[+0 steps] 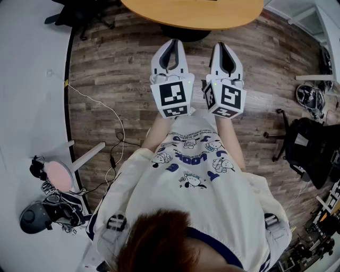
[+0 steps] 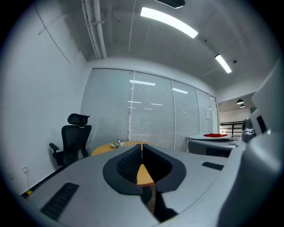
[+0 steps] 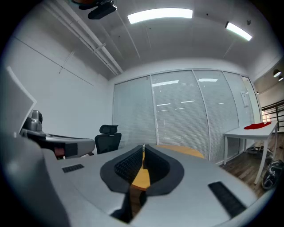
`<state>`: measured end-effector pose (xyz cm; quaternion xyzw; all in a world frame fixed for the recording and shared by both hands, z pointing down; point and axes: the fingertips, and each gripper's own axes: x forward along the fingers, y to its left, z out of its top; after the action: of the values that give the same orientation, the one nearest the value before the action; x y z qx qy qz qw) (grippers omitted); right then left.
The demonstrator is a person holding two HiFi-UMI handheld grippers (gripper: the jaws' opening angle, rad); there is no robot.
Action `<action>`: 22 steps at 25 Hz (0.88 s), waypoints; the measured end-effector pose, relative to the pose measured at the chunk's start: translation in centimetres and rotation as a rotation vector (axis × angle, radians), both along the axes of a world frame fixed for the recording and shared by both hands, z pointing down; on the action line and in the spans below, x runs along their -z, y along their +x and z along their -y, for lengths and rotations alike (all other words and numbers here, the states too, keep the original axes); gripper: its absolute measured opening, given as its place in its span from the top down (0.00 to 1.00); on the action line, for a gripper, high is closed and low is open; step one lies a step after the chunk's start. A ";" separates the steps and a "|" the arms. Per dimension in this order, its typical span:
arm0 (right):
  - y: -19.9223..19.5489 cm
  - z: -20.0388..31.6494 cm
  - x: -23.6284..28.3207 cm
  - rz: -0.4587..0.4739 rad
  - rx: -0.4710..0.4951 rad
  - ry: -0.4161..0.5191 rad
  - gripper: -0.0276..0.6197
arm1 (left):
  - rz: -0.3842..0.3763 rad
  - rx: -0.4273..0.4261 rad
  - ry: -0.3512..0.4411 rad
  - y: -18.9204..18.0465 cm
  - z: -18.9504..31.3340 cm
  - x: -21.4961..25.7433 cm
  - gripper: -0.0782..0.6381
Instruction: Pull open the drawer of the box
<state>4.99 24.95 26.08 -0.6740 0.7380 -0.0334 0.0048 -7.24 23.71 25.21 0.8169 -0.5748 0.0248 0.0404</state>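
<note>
No box or drawer shows in any view. In the head view both grippers are held side by side in front of the person, above the wooden floor, pointing at a round wooden table [image 1: 196, 13]. My left gripper [image 1: 172, 42] is shut with nothing between its jaws; in the left gripper view the left gripper [image 2: 142, 144] has its tips meeting. My right gripper [image 1: 221, 45] is shut and empty as well, and the right gripper [image 3: 143, 146] shows its tips touching in its own view. The table top [image 3: 188, 152] lies just beyond the tips.
A small bunch of flowers [image 2: 117, 143] lies on the round table. A black office chair [image 2: 73, 137] stands by the left wall and another chair [image 1: 311, 149] at the right. A white table [image 3: 250, 132] carries a red thing [image 3: 259, 125]. Cables and gear [image 1: 50, 204] lie at the lower left.
</note>
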 end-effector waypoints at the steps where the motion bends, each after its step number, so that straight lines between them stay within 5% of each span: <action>1: 0.0 0.2 -0.1 0.000 0.000 0.000 0.90 | 0.001 0.000 0.000 0.0 0.2 -0.1 0.86; 22: -1.5 5.6 -2.6 0.014 -0.004 -0.044 0.90 | 0.011 -0.041 -0.030 -0.8 6.1 -1.8 0.86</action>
<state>3.50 19.36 28.71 -0.6750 0.7358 -0.0546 -0.0048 -8.05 17.61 27.01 0.8275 -0.5579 0.0388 0.0489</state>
